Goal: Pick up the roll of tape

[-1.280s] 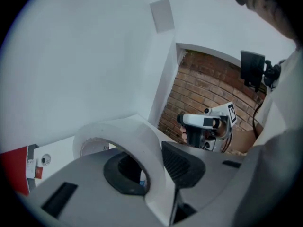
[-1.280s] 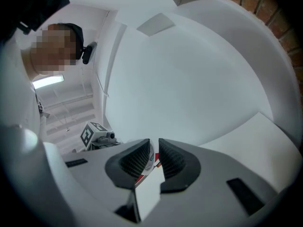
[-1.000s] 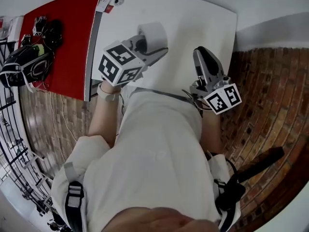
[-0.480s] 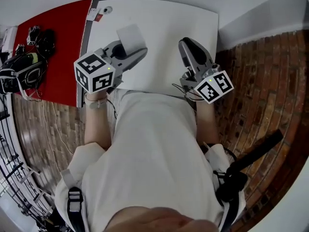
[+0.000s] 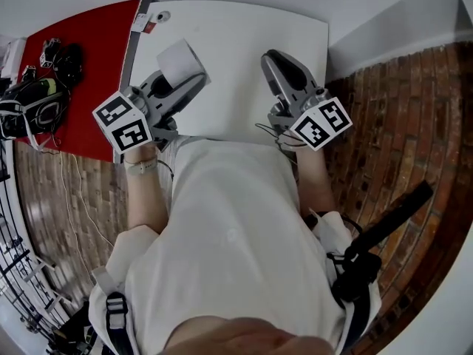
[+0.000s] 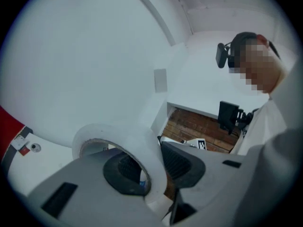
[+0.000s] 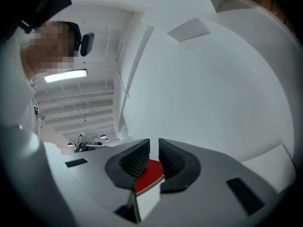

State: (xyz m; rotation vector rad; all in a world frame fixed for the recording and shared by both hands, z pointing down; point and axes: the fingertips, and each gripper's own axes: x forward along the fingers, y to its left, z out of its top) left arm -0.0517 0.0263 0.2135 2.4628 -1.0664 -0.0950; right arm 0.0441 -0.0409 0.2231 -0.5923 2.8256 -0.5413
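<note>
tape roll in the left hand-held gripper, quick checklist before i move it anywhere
1. Tape roll caught by the left hand-held gripper: ok, one jaw sits inside the core and the other against the outer wall.
2. Roll lifted clear of the white table: cannot tell, no view shows its underside.
3. Grip firm enough not to slip: cannot tell, only one side of the ring is pinched.
4. Right hand-held gripper free: ok, its jaws are close together with nothing between them.
5. Right hand-held gripper out of the way: ok, in the head view it is apart from the roll, over the table's other side.
</note>
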